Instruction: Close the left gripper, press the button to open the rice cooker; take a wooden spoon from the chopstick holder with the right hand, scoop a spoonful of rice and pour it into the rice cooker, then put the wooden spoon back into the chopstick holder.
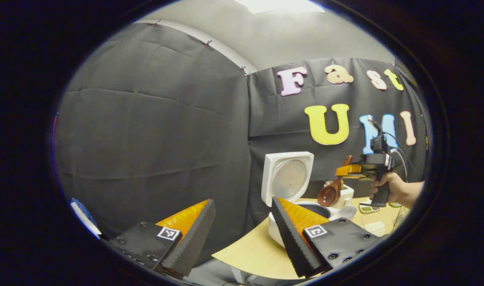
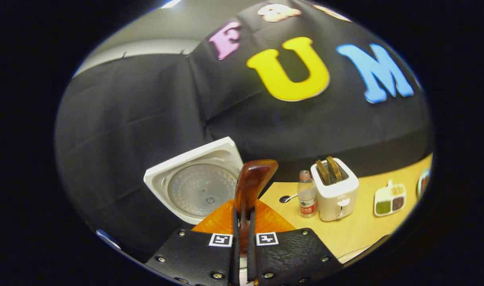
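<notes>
Two grippers are at work at a light wooden table (image 1: 249, 250). The left gripper (image 1: 242, 234) hovers near the table's edge with its jaws spread wide and nothing between them. Beyond its right finger stands the white rice cooker (image 1: 279, 232), its lid (image 1: 286, 176) swung up and upright, the dark inner pot (image 1: 317, 208) exposed.

The right gripper (image 1: 347, 171), held by a hand (image 1: 388, 186), sits above and just beyond the cooker in the left gripper view. Its jaws are pressed together on the handle of the wooden spoon (image 1: 332, 190), which hangs bowl-down over the far side of the cooker, near a white holder (image 1: 347, 193) behind it. I cannot tell whether the spoon bowl carries any rice.

In the right gripper view, the spoon's handle end (image 2: 253, 182) sticks up between the closed fingers (image 2: 204, 250). Farther off on the table stand a water bottle (image 2: 306, 194), a white toaster (image 2: 336, 192) and a small divided dish (image 2: 389, 200).
</notes>
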Motion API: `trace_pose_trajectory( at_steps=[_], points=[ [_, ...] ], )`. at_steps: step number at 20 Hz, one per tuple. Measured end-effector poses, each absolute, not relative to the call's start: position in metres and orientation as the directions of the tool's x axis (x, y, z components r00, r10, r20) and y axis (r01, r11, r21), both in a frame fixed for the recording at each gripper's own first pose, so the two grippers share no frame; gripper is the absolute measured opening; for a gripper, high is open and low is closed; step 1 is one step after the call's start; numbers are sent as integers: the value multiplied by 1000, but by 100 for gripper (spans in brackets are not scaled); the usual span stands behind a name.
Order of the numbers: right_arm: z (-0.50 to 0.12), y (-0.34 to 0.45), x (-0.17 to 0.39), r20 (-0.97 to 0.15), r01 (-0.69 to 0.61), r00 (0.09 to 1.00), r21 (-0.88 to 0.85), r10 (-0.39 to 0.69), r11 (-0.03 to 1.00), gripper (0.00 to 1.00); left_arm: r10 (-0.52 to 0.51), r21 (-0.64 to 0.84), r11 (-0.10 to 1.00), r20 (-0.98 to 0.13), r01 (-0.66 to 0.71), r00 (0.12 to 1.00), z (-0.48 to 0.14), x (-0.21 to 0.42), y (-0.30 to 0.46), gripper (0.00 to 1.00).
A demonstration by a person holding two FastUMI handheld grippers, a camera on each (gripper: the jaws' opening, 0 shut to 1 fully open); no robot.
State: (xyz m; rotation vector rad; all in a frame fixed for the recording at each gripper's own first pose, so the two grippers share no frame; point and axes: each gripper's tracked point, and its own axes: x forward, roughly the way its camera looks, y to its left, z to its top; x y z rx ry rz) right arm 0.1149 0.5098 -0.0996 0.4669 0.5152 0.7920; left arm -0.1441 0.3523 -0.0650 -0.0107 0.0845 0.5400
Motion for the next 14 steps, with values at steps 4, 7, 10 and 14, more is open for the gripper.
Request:
trace_pose_trajectory(
  at_steps=[4, 7, 10, 14],
  points=[
    [-99, 444, 134, -262, -436, 684, 601, 681, 670, 8, 463, 2, 886, -76, -464, 883, -58, -118, 333, 98],
    [-93, 398, 141, -260, -380, 724, 623, 639, 684, 7, 421, -7, 907, -49, -422, 906, -47, -93, 316, 98],
    [-88, 348, 148, -260, -344, 768, 602, 585, 721, 7, 386, -4, 923, -29, -386, 922, -41, -67, 298, 98],
    [-82, 283, 156, -263, -294, 822, 563, 505, 772, 8, 335, -29, 942, -12, -335, 942, -33, -41, 269, 98]
  ],
)
